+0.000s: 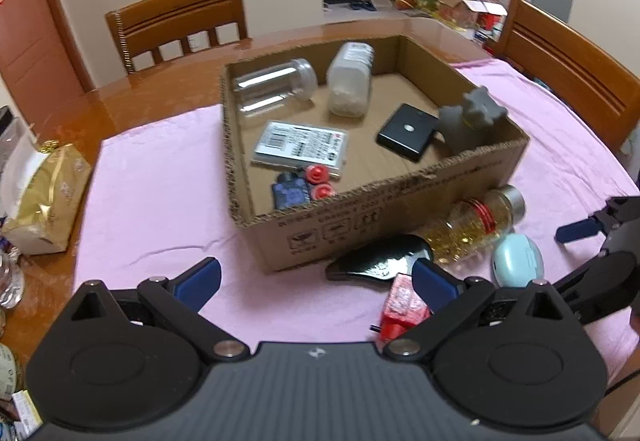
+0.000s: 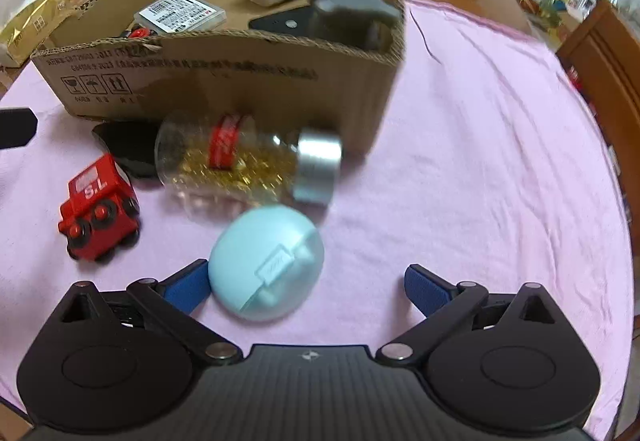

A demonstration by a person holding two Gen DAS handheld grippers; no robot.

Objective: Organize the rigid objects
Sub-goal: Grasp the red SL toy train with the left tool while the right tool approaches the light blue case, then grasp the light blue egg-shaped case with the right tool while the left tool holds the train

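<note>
Both claws are open and empty, and the right claw has the pale blue case touching only its left finger, just in front of the cardboard box, so closing off-centre could push this smooth case sideways into the glass jar.

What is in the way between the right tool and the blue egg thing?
Nothing visible. The right tool is open, and the blue egg-shaped case lies on the pink cloth right in front of it, beside its left finger. The bottle of gold capsules lies behind the case, not between.
</note>
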